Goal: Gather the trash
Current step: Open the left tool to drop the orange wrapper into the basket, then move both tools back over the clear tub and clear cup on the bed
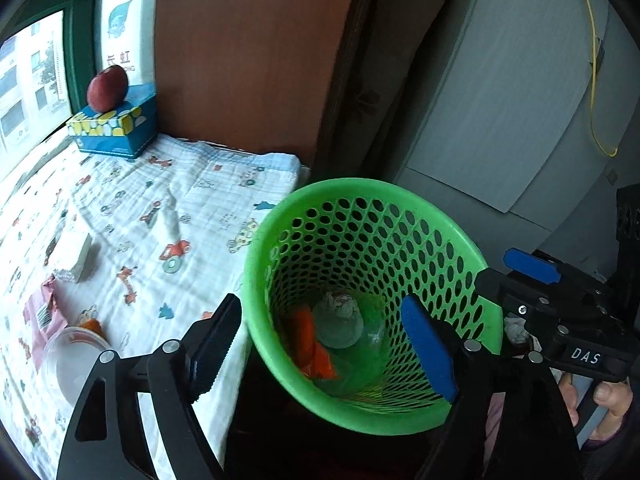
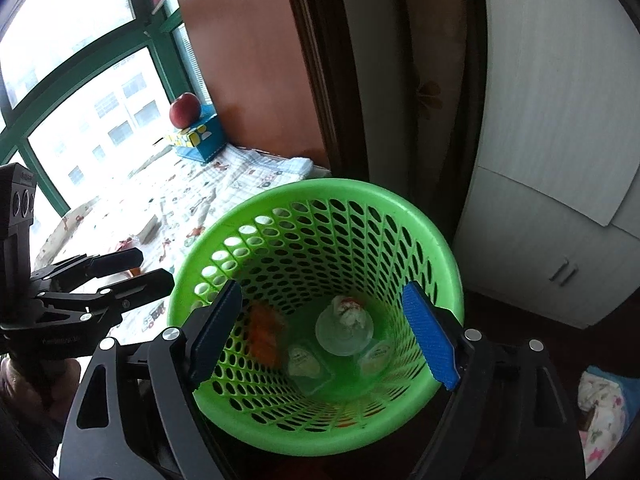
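Note:
A green perforated basket [image 1: 372, 196] [image 2: 312, 194] stands beside the cloth-covered table. At its bottom lie an orange wrapper [image 2: 264, 332], a clear cup with crumpled paper [image 2: 346, 326] and small lidded cups [image 2: 304, 362]. My left gripper [image 1: 324, 348] [image 2: 154, 270] is open and empty, above the basket's left rim. My right gripper [image 2: 324, 336] [image 1: 496, 272] hangs open over the basket mouth, nothing between its pads. On the table lie a clear plastic cup [image 1: 68, 356], a pink wrapper [image 1: 40, 312], a small orange piece [image 1: 93, 325] and a white folded napkin [image 1: 78, 264].
A blue tissue box [image 1: 116, 130] with a red apple [image 1: 107, 88] on it stands at the table's far corner by the window. A brown panel [image 1: 248, 48] rises behind the table. A white cabinet [image 2: 540, 200] stands right of the basket. A patterned cloth [image 2: 600, 416] lies on the floor.

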`<state>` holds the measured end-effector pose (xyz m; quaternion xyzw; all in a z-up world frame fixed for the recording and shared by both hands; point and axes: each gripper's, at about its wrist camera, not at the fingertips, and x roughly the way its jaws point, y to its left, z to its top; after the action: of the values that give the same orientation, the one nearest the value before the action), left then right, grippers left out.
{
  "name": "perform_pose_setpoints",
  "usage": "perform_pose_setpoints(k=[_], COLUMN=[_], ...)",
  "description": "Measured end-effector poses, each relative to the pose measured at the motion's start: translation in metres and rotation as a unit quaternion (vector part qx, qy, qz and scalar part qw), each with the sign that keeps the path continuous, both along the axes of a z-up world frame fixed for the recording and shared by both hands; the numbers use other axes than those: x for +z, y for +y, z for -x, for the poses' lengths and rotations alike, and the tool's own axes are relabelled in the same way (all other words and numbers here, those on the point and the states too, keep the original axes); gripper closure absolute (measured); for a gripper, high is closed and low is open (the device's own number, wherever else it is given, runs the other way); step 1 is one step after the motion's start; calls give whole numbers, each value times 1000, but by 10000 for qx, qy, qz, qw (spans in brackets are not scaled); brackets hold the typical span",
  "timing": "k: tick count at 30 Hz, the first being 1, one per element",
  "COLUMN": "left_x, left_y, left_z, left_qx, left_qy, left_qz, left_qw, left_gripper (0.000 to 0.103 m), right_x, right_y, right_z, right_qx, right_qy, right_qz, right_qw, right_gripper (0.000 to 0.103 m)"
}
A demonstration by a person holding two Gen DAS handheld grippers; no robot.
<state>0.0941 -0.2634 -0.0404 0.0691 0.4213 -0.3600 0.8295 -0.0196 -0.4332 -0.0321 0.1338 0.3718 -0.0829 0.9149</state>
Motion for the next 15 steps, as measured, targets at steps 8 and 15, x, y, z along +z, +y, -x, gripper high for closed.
perform_pose_setpoints(k=[8,15], left_x=[8,15], left_y=[34,89], left_z=[0,-6], left_qx=[415,1007], left_qy=[-189,-256], left_qz=[-63,19], left_qw=[9989,9946], left_gripper=[19,17], right_x=[7,10], right_y=[27,58], right_z=[-10,-26], right_qx=[287,658], right_qy=[-131,-156], right_qz=[15,-29], right_qw=[9995,9977], right_gripper=[16,15])
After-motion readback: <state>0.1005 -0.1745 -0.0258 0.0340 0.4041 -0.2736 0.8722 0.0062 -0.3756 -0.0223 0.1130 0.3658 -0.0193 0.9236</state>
